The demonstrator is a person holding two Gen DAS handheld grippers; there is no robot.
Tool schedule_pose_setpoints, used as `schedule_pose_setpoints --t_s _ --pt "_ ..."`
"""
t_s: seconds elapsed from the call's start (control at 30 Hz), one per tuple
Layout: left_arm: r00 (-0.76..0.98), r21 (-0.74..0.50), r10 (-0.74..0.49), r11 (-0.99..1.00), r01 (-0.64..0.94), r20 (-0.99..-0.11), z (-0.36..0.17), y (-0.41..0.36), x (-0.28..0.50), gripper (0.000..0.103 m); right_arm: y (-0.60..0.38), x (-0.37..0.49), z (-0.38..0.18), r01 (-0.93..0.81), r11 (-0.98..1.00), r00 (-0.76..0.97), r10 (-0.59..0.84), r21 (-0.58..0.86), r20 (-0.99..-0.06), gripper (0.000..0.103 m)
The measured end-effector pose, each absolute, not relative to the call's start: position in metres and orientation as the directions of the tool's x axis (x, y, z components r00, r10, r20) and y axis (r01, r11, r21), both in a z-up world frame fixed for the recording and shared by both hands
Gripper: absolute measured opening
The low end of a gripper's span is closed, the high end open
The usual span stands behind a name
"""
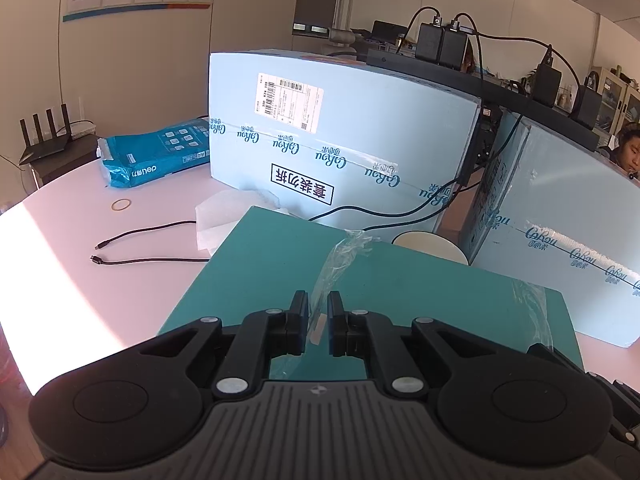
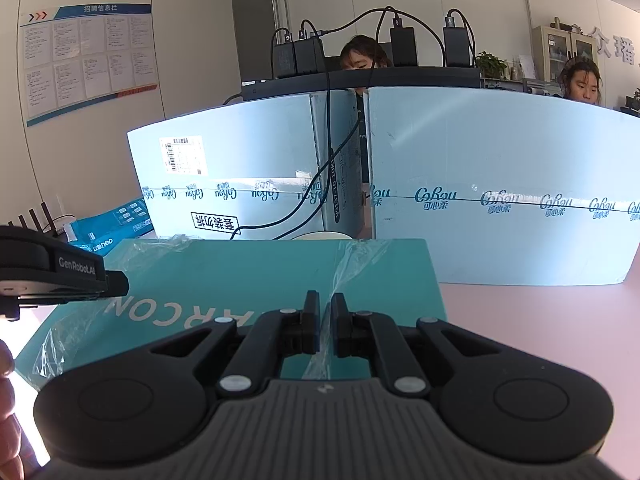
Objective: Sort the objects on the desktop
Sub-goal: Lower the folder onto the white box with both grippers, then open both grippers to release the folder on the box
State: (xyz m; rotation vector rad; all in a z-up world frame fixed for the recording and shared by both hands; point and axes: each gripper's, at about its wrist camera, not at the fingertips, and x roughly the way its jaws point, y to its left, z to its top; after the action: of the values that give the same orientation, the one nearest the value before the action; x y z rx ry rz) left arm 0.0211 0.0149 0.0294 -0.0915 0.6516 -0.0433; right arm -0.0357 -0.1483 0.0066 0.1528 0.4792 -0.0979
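Right wrist: teal box (image 2: 240, 276) reads "ARCON", cartons (image 2: 500, 184) "CoRou"

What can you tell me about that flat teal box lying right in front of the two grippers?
The teal box is flat, rectangular, cardboard by its look, lying on the pink table. White capital letters cross its top, and loose crinkled strips of clear tape run over it. Its far edge lies close to the pale blue cartons. The shut left gripper and right gripper hang over it.

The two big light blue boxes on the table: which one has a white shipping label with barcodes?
The left box has the label, high on its front. The right box shows only printed tape.
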Motion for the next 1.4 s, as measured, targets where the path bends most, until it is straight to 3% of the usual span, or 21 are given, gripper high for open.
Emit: schedule_pose_setpoints --t_s 1.4 --pt "0.788 -0.085 -0.064 0.996 0.016 -0.612 0.0267 0.0125 0.0254 0.006 -0.1489 -0.0356 0.0028 0.139 0.981 0.875 -0.058 0.134 -0.481 0.009"
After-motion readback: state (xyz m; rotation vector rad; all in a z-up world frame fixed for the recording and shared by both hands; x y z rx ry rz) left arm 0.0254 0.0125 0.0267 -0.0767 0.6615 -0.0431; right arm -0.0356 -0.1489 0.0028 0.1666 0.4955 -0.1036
